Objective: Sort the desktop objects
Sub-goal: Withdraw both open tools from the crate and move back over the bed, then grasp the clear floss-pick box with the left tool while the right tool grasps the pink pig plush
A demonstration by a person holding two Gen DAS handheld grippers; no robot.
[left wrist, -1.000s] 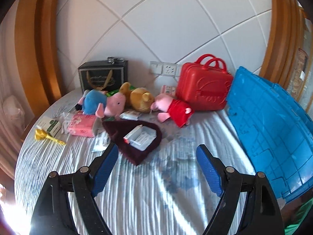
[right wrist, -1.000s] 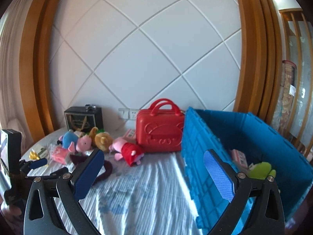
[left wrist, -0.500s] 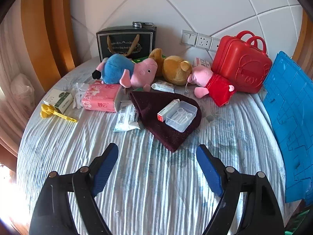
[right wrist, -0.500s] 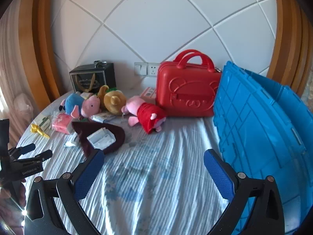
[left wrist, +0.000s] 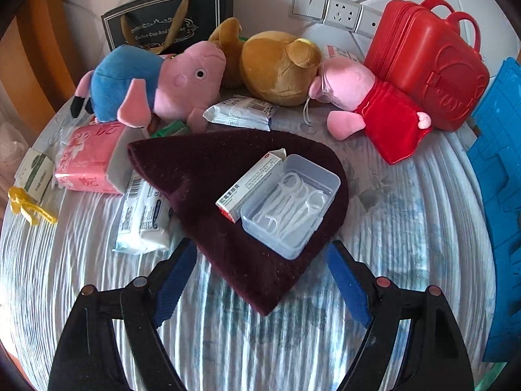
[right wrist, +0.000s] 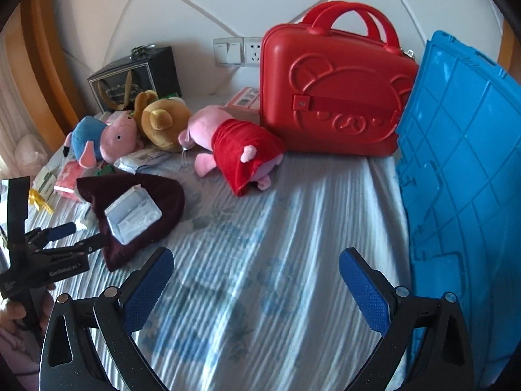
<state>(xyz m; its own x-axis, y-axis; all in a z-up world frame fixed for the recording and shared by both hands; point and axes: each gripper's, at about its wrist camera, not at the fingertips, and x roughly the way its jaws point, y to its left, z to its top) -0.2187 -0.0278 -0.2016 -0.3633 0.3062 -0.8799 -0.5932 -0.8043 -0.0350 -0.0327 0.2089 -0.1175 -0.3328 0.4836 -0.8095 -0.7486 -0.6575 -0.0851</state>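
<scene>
Big blue crate [right wrist: 462, 176] stands along the right edge of the striped table [right wrist: 260, 260], red suitcase [right wrist: 332, 97] just beside it at the back edge. Maroon hat [left wrist: 234, 195] lies mid-table with a clear floss-pick box [left wrist: 289, 202] and a small carton [left wrist: 250, 179] on top. Left gripper [left wrist: 260, 267] hovers over the hat's near tip, jaws wide apart and empty. Right gripper [right wrist: 257, 280] is also spread wide, over bare cloth.

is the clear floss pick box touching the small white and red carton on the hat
Touching. The left wrist view shows the floss pick box pressed along the carton's side, no gap, both on the maroon hat.
</scene>
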